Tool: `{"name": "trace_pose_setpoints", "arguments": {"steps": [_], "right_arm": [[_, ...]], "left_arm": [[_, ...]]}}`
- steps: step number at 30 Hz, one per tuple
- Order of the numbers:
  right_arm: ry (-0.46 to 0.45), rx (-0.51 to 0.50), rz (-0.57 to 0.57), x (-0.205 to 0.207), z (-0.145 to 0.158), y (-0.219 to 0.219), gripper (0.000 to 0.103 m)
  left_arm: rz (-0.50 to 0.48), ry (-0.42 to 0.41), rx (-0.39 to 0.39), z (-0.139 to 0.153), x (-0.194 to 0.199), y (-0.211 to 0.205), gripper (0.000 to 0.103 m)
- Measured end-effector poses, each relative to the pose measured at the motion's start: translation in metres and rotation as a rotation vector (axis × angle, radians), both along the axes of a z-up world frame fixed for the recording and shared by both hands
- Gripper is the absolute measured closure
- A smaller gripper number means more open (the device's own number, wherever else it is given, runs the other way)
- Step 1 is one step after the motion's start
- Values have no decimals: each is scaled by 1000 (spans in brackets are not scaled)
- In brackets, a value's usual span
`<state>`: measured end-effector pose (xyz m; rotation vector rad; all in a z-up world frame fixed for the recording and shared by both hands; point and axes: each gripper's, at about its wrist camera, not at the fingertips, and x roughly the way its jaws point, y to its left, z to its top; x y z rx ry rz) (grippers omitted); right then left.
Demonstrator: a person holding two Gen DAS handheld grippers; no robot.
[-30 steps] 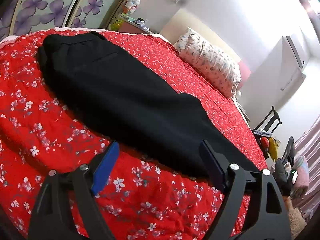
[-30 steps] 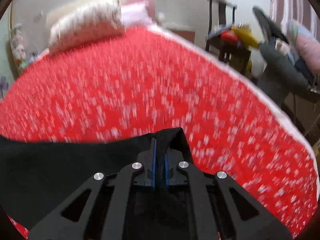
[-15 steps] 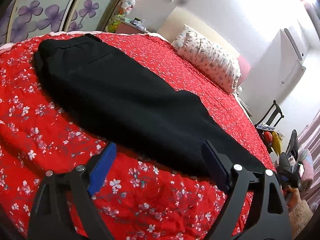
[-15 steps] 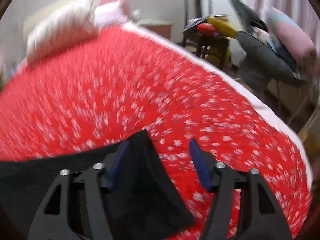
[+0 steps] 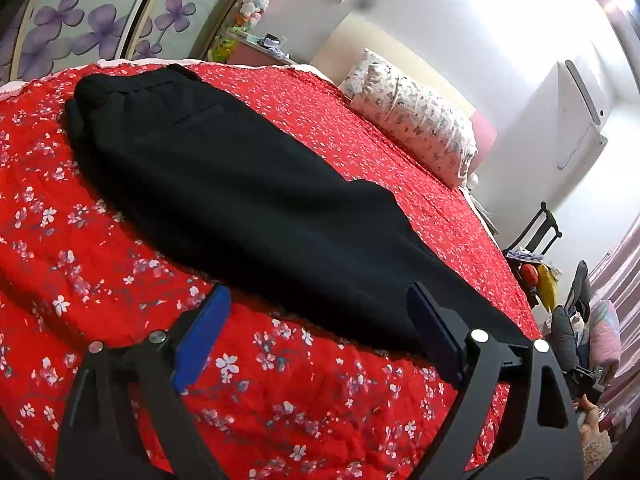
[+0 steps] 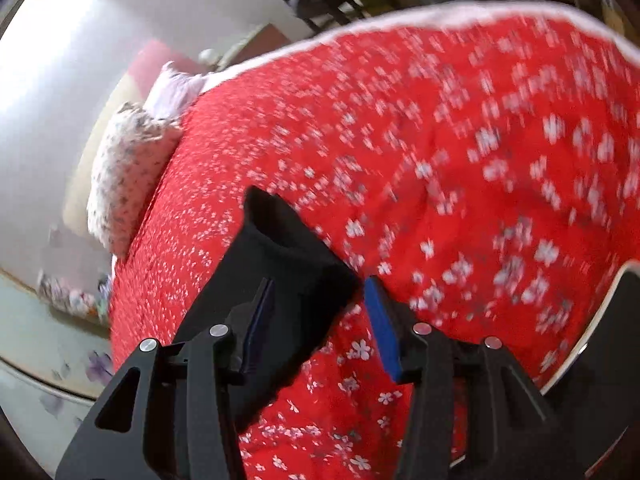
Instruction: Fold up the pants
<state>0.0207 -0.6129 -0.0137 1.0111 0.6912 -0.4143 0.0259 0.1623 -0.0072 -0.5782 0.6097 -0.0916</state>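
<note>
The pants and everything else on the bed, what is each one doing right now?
Black pants: lying flat along the bed, legs together.
Pant cuff: between the right fingers, not pinched.
Left hand-held gripper: wide open, holding nothing, beside the pants.
Right hand-held gripper: jaws closing around the cuff.
Red bedspread: spread out, a bit wrinkled.
Pillow: lying at the bed's head.

Bare red bedspread (image 5: 280,400) lies open along the near side of the black pants (image 5: 240,200). Far side: pillow (image 5: 412,116) at the headboard (well apart from pants). Chair (image 5: 534,236) stands off-bed beyond the edge.
</note>
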Motion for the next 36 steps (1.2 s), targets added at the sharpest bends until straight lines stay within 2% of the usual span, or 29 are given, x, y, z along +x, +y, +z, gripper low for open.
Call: {"name": "trace_pose_setpoints", "arguments": {"steps": [5,8,10,12,14,16,19,21,22,26,30,36], "right_arm": [[-12,9,-6,6,-8,-4,55],[-68,17,7,11,-4,1,57],[-153,-9,47,12,2,6,58],[-101,-57,49,18,4,9,58],[-33,-42,12,20,-5,5,59],[-29,-25,-8,20,-11,3,59],[-8,-70,-4,26,-12,7,59],[2,-90,-2,32,-12,8,67],[8,-101,-4,35,-12,8,79],[-41,-126,-8,32,-8,11,87],[-71,-219,25,34,12,27,88],[-209,-302,163,55,67,74,88]], "left_arm": [[-6,2,13,-1,-1,0,12],[-7,1,11,-1,-1,0,12],[-7,1,10,-1,-1,0,12],[-8,2,11,-1,0,0,11],[-9,3,16,0,0,0,11],[-9,2,15,0,0,-1,11],[-10,4,17,0,0,-2,11],[-11,3,18,0,0,-2,11],[-10,3,17,1,0,-2,11],[-10,2,10,1,0,-3,11],[-10,2,8,1,0,-3,10],[-13,0,-9,3,1,-1,10]]}}
